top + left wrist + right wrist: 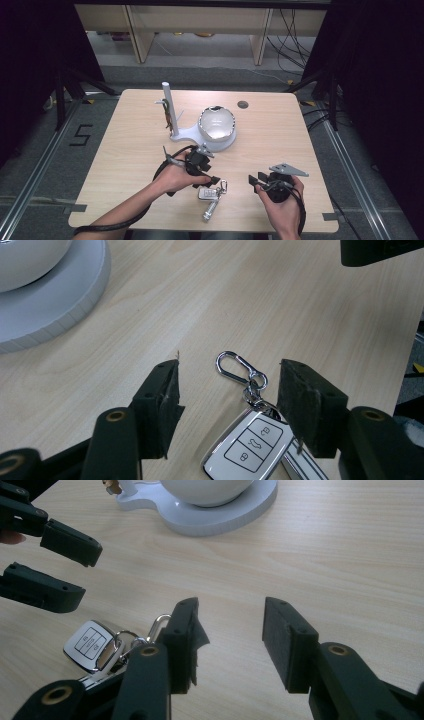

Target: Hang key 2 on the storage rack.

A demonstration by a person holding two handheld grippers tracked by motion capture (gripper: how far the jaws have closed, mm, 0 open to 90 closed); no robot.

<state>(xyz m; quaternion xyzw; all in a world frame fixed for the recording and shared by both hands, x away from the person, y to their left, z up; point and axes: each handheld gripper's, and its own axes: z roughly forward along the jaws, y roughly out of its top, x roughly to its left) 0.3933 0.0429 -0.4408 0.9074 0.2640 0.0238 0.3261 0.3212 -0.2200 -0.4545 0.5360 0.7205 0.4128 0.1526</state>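
Observation:
A silver car key fob [206,193] [250,445] lies on the wooden table near its front edge, with a carabiner [235,367] and a metal key-like piece [210,210] clipped to it. My left gripper [212,180] [227,390] is low over the fob and open, one jaw on each side of the carabiner, and the pads do not press on it. To the right, my right gripper [257,181] [230,630] stands open over bare table with nothing between its jaws. In the right gripper view the fob [90,647] lies just left of its left jaw, below the left gripper [87,575].
A white stand [216,125] [210,515] with a shiny dome and a thin upright post [169,107] sits mid-table behind the hands; its round base [50,305] is close to the left gripper. A small round hole [243,104] lies near the far edge.

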